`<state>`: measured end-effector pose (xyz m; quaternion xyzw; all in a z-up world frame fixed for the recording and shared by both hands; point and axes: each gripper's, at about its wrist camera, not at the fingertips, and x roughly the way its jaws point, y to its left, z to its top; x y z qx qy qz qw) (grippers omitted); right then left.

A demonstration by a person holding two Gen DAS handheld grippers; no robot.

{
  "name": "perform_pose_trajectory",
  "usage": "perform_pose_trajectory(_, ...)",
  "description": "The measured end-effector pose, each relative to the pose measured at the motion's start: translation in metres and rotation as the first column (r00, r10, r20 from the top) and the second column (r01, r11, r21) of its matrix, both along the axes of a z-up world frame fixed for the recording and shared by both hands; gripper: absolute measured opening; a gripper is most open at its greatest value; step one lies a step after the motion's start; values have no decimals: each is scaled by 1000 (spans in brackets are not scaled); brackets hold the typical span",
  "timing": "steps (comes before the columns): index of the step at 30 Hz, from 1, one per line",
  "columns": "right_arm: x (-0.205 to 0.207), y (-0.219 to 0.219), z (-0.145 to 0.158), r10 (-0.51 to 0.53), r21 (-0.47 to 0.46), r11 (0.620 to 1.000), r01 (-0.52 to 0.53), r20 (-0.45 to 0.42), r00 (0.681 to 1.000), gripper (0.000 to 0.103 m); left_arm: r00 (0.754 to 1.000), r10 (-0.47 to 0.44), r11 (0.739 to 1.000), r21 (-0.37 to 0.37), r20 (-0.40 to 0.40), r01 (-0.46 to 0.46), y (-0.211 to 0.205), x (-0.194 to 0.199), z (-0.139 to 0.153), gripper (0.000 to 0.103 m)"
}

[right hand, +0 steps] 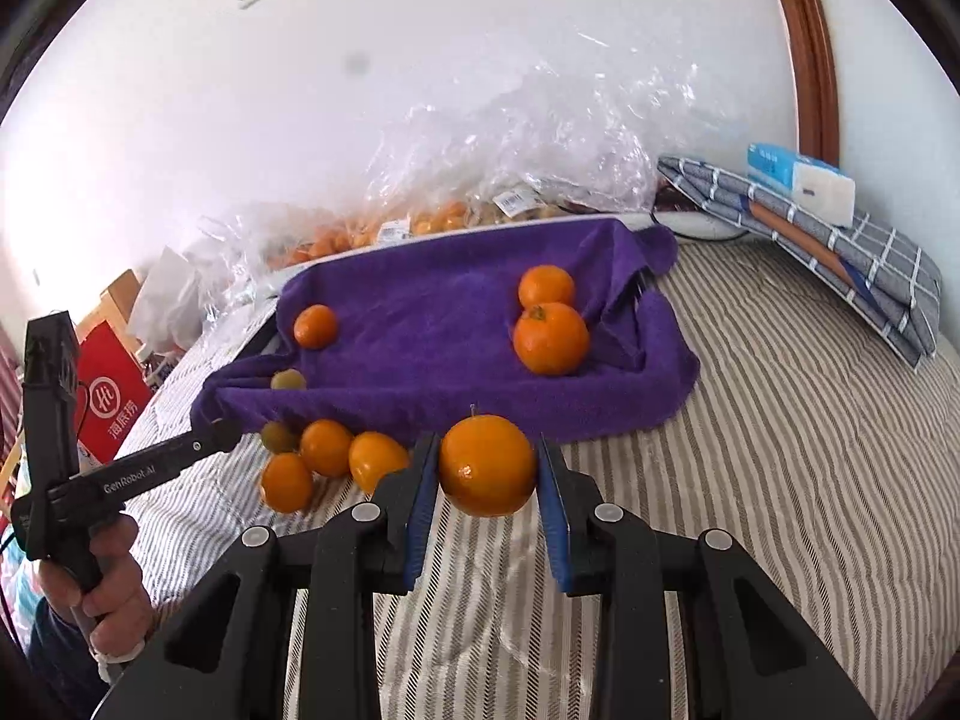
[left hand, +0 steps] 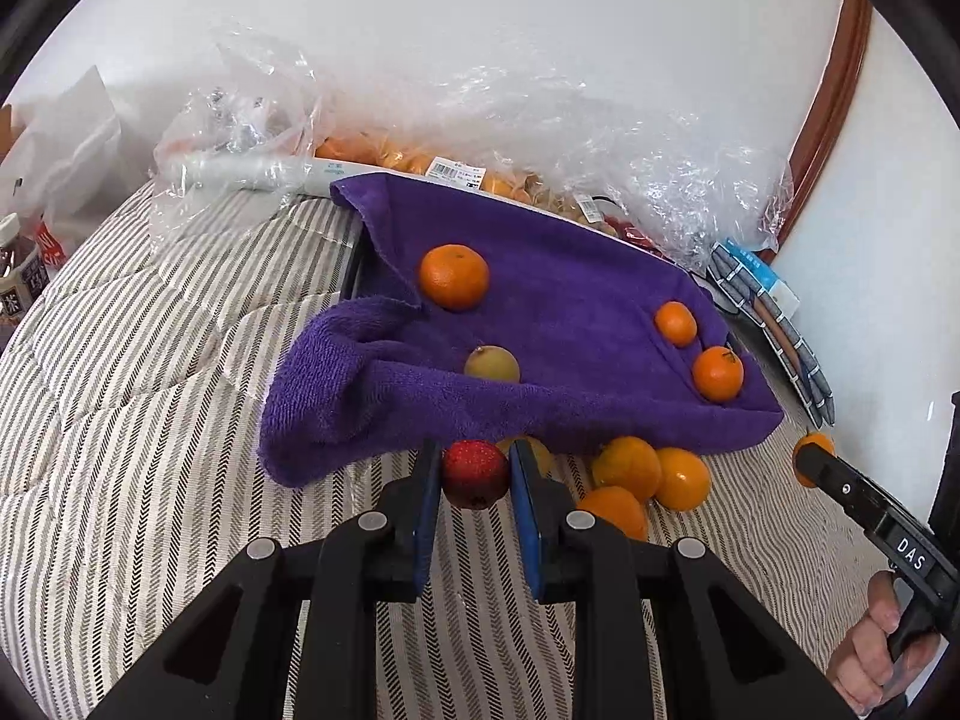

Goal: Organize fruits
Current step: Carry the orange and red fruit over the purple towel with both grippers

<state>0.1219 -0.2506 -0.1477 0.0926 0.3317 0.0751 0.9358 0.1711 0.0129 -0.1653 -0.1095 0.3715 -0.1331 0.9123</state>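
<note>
Red fruit (left hand: 475,473) held in left gripper (left hand: 474,480), lower centre.
Right gripper (right hand: 487,474) clamps an orange (right hand: 487,464) before the purple towel (right hand: 432,312).

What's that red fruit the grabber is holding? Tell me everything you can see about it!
The red fruit is small, round and deep red, with tiny pale speckles and a shiny skin; its underside looks darker. It could be a little apple, but that is hard to tell. The left gripper pinches it between two blue pads, one on each side, so it hangs just above the striped bedcover. It sits right in front of the purple towel's front edge, with loose oranges lying to its right.
</note>
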Motion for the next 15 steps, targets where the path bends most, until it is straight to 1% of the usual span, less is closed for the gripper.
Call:
perform_pose_trajectory(4, 9, -1, 12, 0, -22, 1000, 1, 35, 999, 32, 1000, 12, 1000, 18, 18, -13, 4, 1, 10, 22)
perform_pose_trajectory(7, 18, -6, 16, -20, -33, 999, 22, 49, 999, 32, 999, 22, 1000, 3, 39, -22, 11, 3, 23, 22)
perform_pose_trajectory(11, 34, -18, 16, -40, -30, 999, 42, 49, 998, 32, 997, 26, 999, 41, 71, -29, 9, 17, 38, 22)
perform_pose_trajectory(15, 51, -32, 15, -77, -41, 996, 79, 50, 996, 32, 996, 41, 999, 30, 74, -44, 6, 40, 42, 22)
